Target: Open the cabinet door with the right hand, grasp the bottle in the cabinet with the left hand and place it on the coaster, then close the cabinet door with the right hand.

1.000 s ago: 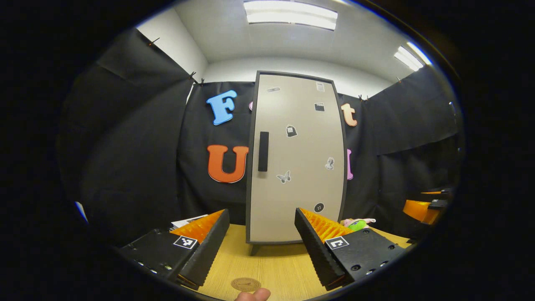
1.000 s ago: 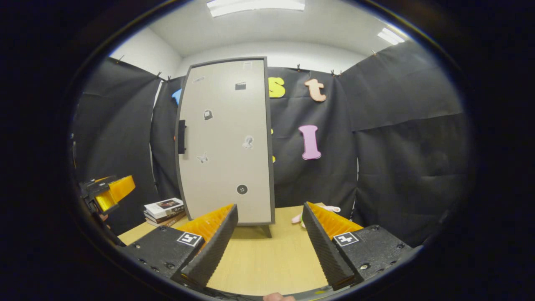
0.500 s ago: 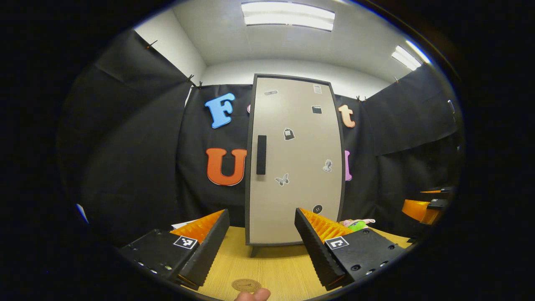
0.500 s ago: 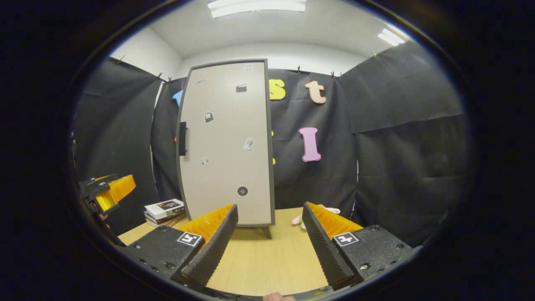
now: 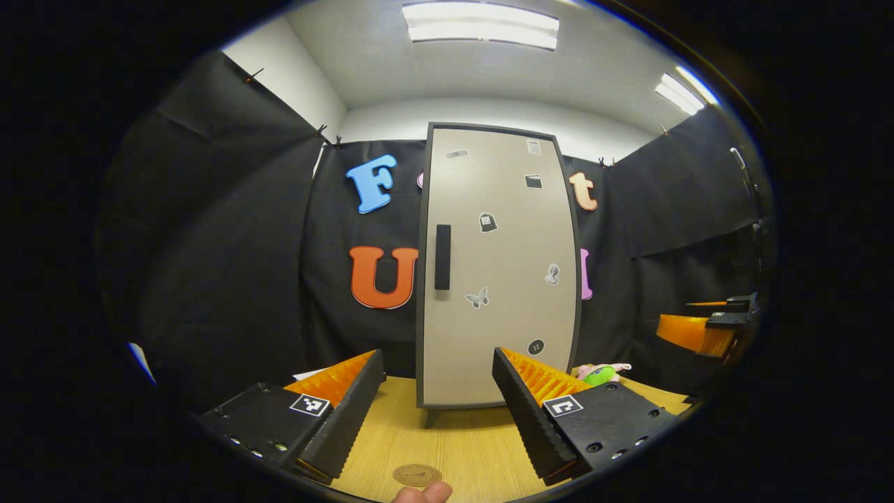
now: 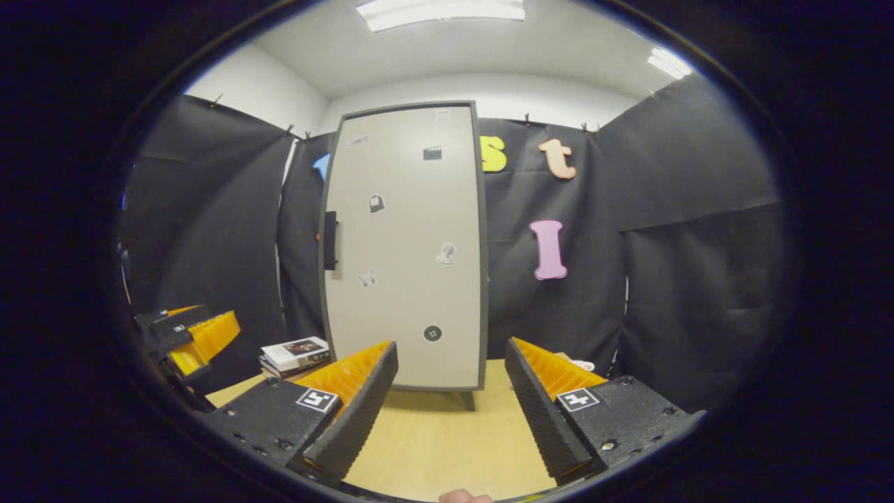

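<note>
in the left gripper view the left gripper (image 5: 436, 405) hung over the wooden table (image 5: 461, 447), its two fingers spread wide apart with nothing between them. straight ahead at 12 o'clock stood the tall cabinet (image 5: 497, 265) on short legs, its pale door (image 5: 503, 279) closed flat, a dark upright handle (image 5: 442, 256) along the door's 9 o'clock edge and small stickers scattered over the face. the bottle could not be seen, so where it sat could not be told. the round brown coaster (image 5: 417, 475) lay on the table at 6 o'clock, between the fingers and nearer than the cabinet, with a fingertip (image 5: 422, 494) just below it at the rim. a small pink and green toy (image 5: 599, 374) lay on the table at the cabinet's 3 o'clock foot. far out at 3 o'clock the right gripper (image 5: 705, 328) showed in the air, well apart from the cabinet. in the right gripper view the right gripper (image 6: 450, 405) also had its fingers wide apart and empty, above the table (image 6: 447, 447), with the cabinet (image 6: 408, 251) at about 11 o'clock, the door (image 6: 412, 265) shut and the handle (image 6: 330, 240) on its 9 o'clock edge, not touched. a short stack of books (image 6: 295, 353) lay on the table at the cabinet's 9 o'clock foot, and the left gripper (image 6: 188, 335) sat at 9 o'clock, near the books.
</note>
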The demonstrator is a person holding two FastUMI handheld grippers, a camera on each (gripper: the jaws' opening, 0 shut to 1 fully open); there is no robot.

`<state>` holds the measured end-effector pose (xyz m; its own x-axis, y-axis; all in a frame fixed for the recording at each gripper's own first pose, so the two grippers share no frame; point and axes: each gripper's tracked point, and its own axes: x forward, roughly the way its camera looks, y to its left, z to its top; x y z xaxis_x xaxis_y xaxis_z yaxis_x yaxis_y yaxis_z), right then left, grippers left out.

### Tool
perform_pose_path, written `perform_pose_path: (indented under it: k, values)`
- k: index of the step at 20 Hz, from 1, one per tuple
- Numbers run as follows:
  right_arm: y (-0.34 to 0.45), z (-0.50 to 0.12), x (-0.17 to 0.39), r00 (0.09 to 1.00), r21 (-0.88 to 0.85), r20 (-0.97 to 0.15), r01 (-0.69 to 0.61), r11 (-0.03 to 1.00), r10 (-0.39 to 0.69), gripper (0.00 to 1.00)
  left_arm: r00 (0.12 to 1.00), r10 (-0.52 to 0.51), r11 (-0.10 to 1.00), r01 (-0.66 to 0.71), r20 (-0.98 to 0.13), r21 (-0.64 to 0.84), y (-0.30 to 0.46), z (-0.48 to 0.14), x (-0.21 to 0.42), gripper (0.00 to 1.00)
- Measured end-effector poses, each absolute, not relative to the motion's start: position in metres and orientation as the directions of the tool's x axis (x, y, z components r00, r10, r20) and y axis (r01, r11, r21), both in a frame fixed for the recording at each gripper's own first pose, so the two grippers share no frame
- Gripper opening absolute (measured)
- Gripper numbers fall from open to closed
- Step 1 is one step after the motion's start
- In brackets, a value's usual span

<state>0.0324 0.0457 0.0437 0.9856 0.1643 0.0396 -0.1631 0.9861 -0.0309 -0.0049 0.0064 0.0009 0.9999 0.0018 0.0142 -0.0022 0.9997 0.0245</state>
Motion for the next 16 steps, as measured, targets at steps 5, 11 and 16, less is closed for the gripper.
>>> perform_pose_path:
  k: [5, 11, 16]
  values:
    - [0.121, 0.083, 0.088, 0.939, -0.033, 0.034, -0.341, 0.939, 0.342, 0.99, 0.999, 0.029, 0.999, -0.029, 0.014, 0.032, 0.019, 0.006, -0.012, 0.95]
    - [0.189, 0.117, 0.157, 0.914, -0.060, 0.058, -0.398, 0.916, 0.401, 0.99, 0.997, 0.074, 0.996, -0.074, 0.002, 0.040, 0.036, 0.006, -0.021, 0.95]
    - [0.244, 0.119, 0.203, 0.904, -0.102, 0.026, -0.423, 0.900, 0.427, 0.99, 0.996, 0.091, 0.995, -0.091, 0.009, 0.042, 0.045, 0.009, -0.021, 0.95]
